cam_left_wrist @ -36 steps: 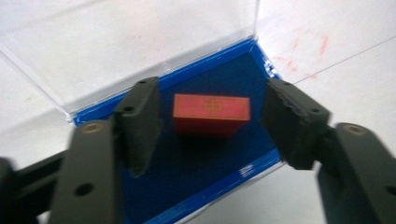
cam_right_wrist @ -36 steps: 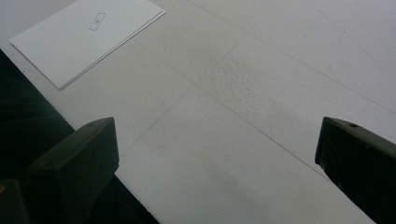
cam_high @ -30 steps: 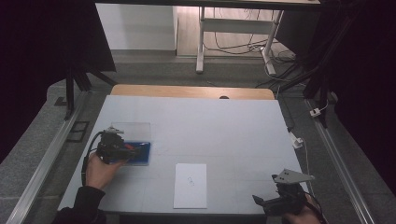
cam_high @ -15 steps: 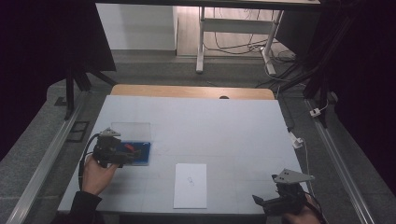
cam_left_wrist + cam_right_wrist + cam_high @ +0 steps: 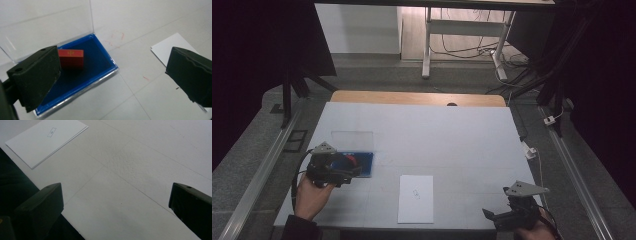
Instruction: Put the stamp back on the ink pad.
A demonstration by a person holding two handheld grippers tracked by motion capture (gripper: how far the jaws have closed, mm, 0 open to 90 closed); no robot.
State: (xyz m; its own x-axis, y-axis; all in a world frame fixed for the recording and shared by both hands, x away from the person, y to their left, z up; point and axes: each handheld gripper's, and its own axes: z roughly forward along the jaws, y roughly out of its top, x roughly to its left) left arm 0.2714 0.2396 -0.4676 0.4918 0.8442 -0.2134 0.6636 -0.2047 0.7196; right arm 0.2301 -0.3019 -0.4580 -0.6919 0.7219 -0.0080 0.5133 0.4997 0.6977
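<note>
One red block [image 5: 70, 58], partly hidden by the wide-open left tool's [image 5: 112, 75] jaw, sits in one blue tray [image 5: 100, 60]; right tool [image 5: 116, 205] equally wide.

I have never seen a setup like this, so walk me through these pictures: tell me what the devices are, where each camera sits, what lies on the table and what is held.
A person holds a two-jaw gripper in each hand: the left gripper and the right gripper. One camera looks down from above; the other two ride on the grippers, looking along their black jaws. On the white table lie a blue tray with a clear lid standing open, a red block on the tray, and a white sheet. Both grippers are open and hold nothing.
</note>
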